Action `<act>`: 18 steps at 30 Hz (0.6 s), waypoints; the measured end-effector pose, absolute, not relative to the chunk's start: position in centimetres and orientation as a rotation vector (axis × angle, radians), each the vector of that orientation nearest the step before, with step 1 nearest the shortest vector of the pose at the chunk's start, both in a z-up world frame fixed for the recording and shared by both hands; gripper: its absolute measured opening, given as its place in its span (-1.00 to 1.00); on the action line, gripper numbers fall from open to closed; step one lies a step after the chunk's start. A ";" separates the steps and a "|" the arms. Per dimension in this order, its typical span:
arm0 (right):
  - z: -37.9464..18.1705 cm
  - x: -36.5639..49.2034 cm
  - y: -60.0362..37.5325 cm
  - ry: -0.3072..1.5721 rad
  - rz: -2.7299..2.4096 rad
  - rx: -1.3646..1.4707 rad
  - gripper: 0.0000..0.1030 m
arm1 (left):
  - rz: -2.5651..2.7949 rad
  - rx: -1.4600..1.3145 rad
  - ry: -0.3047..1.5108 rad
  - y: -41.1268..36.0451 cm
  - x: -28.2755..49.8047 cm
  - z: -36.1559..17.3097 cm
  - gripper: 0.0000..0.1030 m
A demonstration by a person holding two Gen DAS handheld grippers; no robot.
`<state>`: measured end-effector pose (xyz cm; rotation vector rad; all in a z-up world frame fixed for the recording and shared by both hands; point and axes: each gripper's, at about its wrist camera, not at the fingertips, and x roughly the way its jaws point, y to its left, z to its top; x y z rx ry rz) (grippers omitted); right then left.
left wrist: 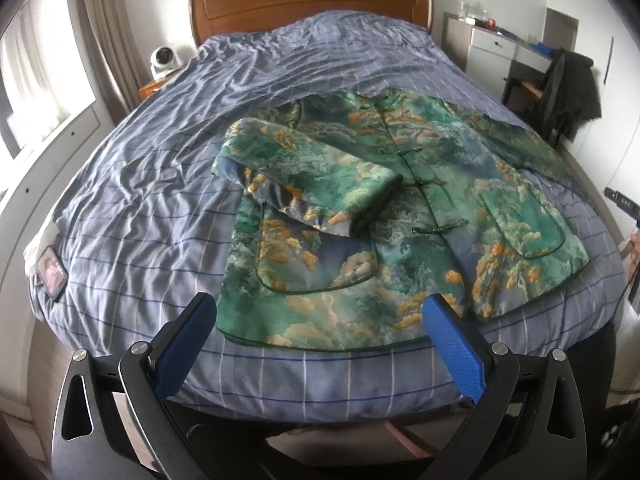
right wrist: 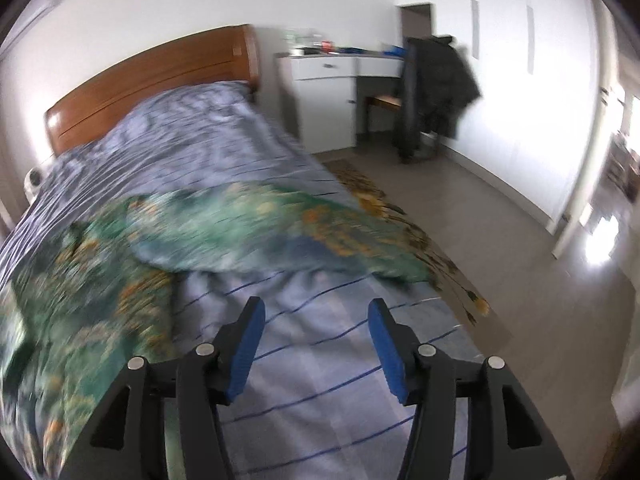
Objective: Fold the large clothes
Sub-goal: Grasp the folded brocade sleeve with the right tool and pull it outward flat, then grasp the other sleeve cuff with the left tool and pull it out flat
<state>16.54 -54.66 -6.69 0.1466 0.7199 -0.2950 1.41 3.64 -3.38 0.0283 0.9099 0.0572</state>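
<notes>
A green jacket [left wrist: 400,208] with orange and cream cloud patterns lies front-up on the blue checked bed cover [left wrist: 140,184]. Its left sleeve [left wrist: 304,176] is folded across the chest. My left gripper [left wrist: 320,312] hangs open over the jacket's bottom hem, nothing between its blue pads. In the blurred right wrist view the jacket's other sleeve [right wrist: 256,232] stretches out toward the bed's right edge. My right gripper [right wrist: 316,320] stands open above bare cover just short of that sleeve, holding nothing.
A wooden headboard [left wrist: 312,4] is at the far end. A phone-like device [left wrist: 50,274] lies at the bed's left edge. White desk [right wrist: 324,84], chair with a dark coat [right wrist: 440,92] and a patterned rug [right wrist: 404,224] are right of the bed.
</notes>
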 end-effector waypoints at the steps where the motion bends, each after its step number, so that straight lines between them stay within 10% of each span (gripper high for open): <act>1: -6.6 16.3 -53.7 0.717 -0.275 0.131 0.06 | 0.058 0.029 0.910 3.6 1.4 -3.3 0.99; 18: -4.6 10.5 -39.8 0.661 -0.013 -0.038 0.18 | -0.263 0.219 0.926 3.5 11.2 -4.5 0.99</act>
